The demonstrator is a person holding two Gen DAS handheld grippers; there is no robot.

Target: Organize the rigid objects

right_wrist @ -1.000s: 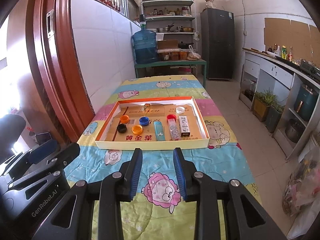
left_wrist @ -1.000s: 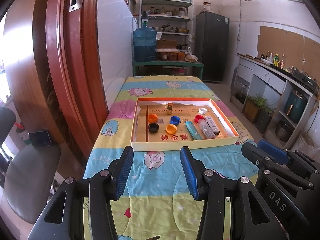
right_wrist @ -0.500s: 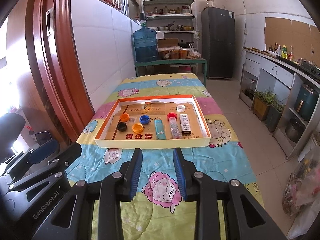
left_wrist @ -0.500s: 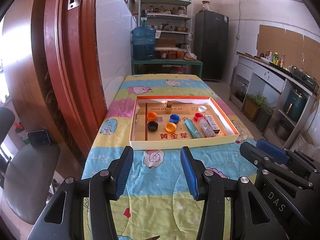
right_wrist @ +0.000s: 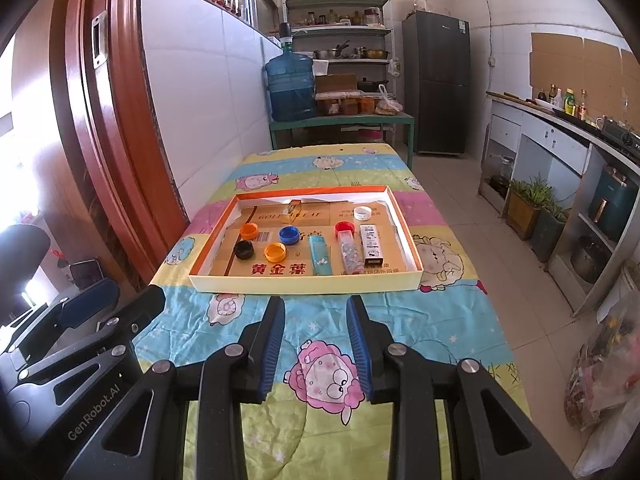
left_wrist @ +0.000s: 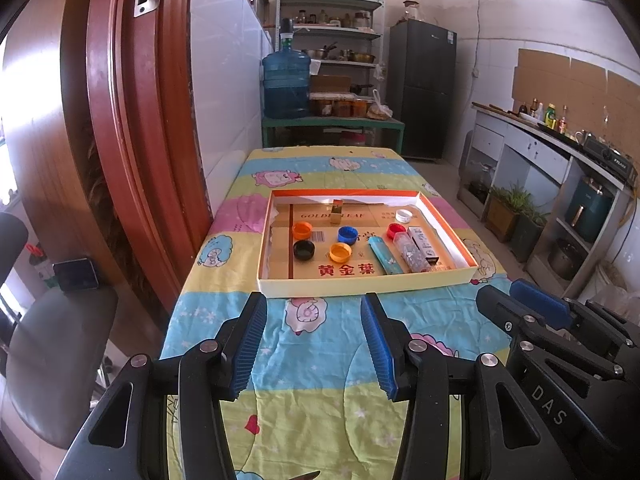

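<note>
A shallow cardboard box lid (left_wrist: 360, 280) (right_wrist: 304, 282) lies on the table. In it are several bottle caps: orange (left_wrist: 302, 230), black (left_wrist: 304, 249), blue (left_wrist: 347, 235), orange-yellow (left_wrist: 340, 251), red (left_wrist: 395, 230), white (left_wrist: 404, 215). Beside them lie a teal lighter (left_wrist: 385, 255), a clear tube (left_wrist: 410, 252), a small printed box (left_wrist: 424, 243) and a small upright gold item (left_wrist: 336, 212). My left gripper (left_wrist: 312, 310) is open and empty, short of the lid's near edge. My right gripper (right_wrist: 315, 306) is open and empty, also short of it.
The table carries a colourful cartoon cloth (right_wrist: 320, 360). A wooden door frame (left_wrist: 132, 140) and a chair (left_wrist: 52, 344) stand at the left. A water jug (left_wrist: 286, 84), shelves and a fridge (left_wrist: 422, 92) stand behind. A counter (left_wrist: 560, 152) runs along the right.
Both grippers have drifted slightly back and up from the box lid; their jaws stay open. Nothing in the lid has moved.
</note>
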